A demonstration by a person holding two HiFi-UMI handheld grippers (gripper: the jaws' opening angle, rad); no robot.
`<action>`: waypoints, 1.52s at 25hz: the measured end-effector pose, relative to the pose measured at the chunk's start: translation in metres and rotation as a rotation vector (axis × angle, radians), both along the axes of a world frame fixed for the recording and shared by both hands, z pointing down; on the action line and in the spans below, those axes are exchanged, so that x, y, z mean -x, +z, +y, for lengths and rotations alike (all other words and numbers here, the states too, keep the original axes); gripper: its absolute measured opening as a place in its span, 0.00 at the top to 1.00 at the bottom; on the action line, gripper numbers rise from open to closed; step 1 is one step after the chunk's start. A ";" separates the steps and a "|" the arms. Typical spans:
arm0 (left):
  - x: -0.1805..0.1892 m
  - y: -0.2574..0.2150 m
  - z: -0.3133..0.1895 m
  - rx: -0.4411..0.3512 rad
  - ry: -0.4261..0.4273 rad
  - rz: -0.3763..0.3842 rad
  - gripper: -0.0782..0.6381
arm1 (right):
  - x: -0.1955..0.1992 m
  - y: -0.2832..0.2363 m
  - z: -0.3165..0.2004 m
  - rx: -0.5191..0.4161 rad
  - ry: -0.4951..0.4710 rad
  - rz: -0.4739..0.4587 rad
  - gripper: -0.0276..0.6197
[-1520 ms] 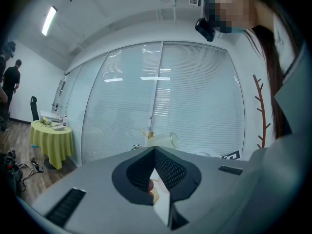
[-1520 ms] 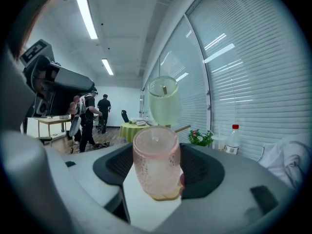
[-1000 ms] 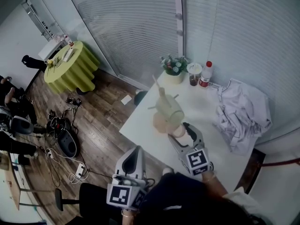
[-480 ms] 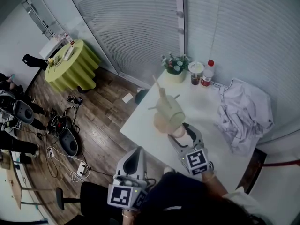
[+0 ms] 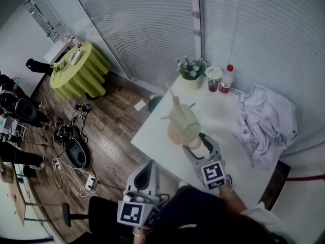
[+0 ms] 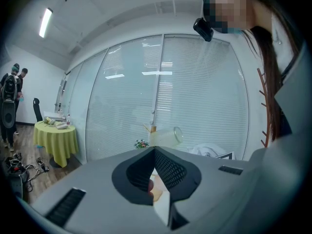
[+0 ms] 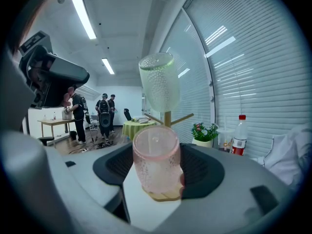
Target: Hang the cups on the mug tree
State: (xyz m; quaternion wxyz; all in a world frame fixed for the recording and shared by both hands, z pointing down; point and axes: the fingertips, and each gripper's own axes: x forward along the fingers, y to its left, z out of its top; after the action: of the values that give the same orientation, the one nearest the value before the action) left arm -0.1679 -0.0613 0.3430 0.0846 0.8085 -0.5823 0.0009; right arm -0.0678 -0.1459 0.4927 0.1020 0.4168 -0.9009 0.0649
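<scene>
Head view first: the white bench point(image 5: 218, 116) carries the mug tree point(image 5: 174, 99), and a pale green cup point(image 5: 183, 120) hangs on it. The cup is tipped over, its long axis slanting and its open mouth facing down toward the person. At the foot of the tree stands the pink cup point(image 5: 191, 141), with the right gripper point(image 5: 198, 147) reaching in on either side of it. The left gripper point(image 5: 147, 169) hangs off the bench edge, above the wooden floor point(image 5: 109, 136). Flowers point(image 5: 190, 69), a red-capped bottle point(image 5: 226, 79) and a crumpled white cloth point(image 5: 269, 126) sit toward the far side.

Left gripper view: the left gripper point(image 6: 155, 152) has its tips together with nothing in them. Beyond, the green cup point(image 6: 165, 138) lies nearly level on the tree point(image 6: 152, 128), mouth to the right.

Right gripper view: the right gripper point(image 7: 157, 165) has the pink cup point(image 7: 156, 155) clamped between its pads. The cup is upright, long axis vertical, wider rim on top, over the tree's wooden base point(image 7: 161, 195). The green cup point(image 7: 157, 84) rises on end above it, broad end uppermost, with the tree's post point(image 7: 167, 117) behind
</scene>
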 end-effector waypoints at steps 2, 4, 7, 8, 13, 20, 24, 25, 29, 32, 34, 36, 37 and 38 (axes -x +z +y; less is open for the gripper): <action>0.000 0.000 -0.001 -0.002 -0.004 0.005 0.89 | 0.000 0.002 0.000 0.003 -0.001 0.006 0.48; -0.002 -0.001 -0.001 -0.008 0.001 0.003 0.89 | 0.001 0.003 0.000 0.007 -0.002 0.004 0.48; -0.006 -0.003 -0.002 -0.002 0.011 -0.006 0.89 | 0.002 0.004 -0.001 0.007 0.000 -0.005 0.48; -0.006 -0.002 -0.003 0.002 0.011 -0.008 0.89 | 0.002 0.005 -0.001 0.008 0.000 -0.005 0.48; -0.007 0.001 -0.003 0.022 0.007 -0.012 0.89 | 0.002 0.010 -0.003 0.017 -0.001 -0.005 0.49; -0.006 0.005 -0.002 0.047 0.000 -0.023 0.89 | 0.004 0.011 -0.005 0.003 -0.005 0.002 0.49; -0.005 0.018 0.003 0.108 0.005 -0.080 0.89 | 0.004 0.018 -0.004 -0.004 -0.008 0.035 0.49; -0.007 0.014 0.002 0.093 0.007 -0.071 0.89 | 0.004 0.020 -0.003 -0.009 -0.011 0.043 0.49; -0.010 0.010 0.001 0.078 0.013 -0.063 0.89 | 0.005 0.020 -0.003 -0.013 -0.007 0.031 0.49; -0.011 0.016 0.004 0.099 0.019 -0.074 0.89 | 0.005 0.024 -0.003 -0.014 -0.009 0.042 0.49; -0.012 0.019 0.006 0.111 0.022 -0.087 0.89 | 0.005 0.026 -0.002 -0.019 -0.013 0.045 0.49; -0.013 0.019 0.007 0.111 0.024 -0.088 0.89 | 0.005 0.027 -0.001 -0.015 -0.013 0.042 0.49; -0.013 0.019 0.007 0.110 0.025 -0.087 0.89 | 0.005 0.028 -0.001 -0.013 -0.013 0.043 0.49; -0.014 0.018 0.008 0.110 0.025 -0.087 0.89 | 0.005 0.029 0.000 -0.012 -0.013 0.044 0.49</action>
State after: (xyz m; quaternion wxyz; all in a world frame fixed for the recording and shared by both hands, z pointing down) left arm -0.1542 -0.0535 0.3614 0.1034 0.8091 -0.5743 0.0692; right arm -0.0727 -0.1464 0.5221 0.1197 0.4129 -0.9015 0.0495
